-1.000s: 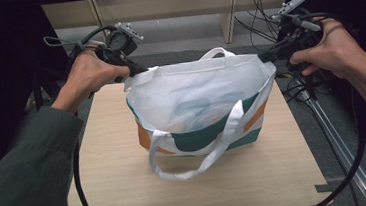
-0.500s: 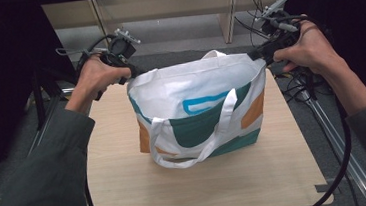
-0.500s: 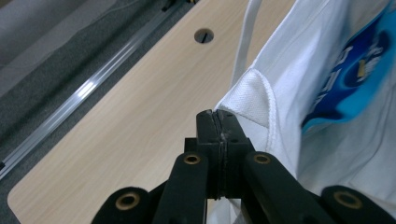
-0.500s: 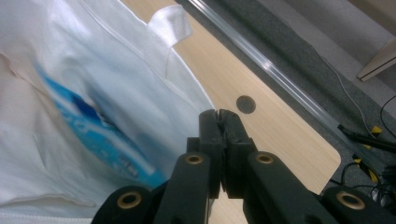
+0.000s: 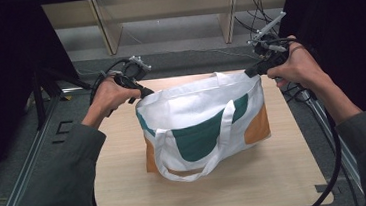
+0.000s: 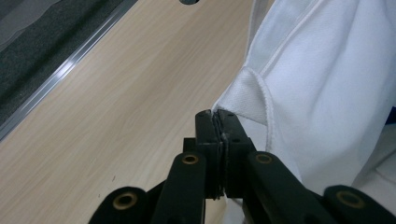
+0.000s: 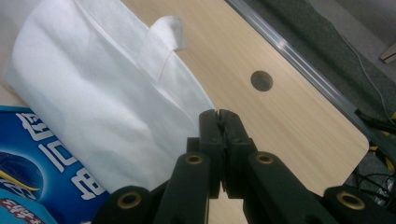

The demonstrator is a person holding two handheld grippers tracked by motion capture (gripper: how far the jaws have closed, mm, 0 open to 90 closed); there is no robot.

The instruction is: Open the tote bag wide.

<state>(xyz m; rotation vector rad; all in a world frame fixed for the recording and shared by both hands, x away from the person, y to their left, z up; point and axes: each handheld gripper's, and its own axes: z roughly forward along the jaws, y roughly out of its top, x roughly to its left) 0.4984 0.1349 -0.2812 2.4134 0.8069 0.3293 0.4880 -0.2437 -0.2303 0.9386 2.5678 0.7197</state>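
Wooden table [image 5: 287, 174]: white tote bag [image 5: 196, 107], green and orange patches, is stood at its middle, held up by both top corners. A blue printed packet [image 7: 42, 172] is seen inside. Left gripper [image 6: 218, 119] and right gripper [image 7: 218, 116] are clamped on the rim fabric.

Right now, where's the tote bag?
High view: the tote bag stands mid-table, top corners pinched by the left gripper and the right gripper.

The tote bag [image 5: 205, 123] stands across the middle of the wooden table [image 5: 287, 174]; bare tabletop lies open in front and at both sides.
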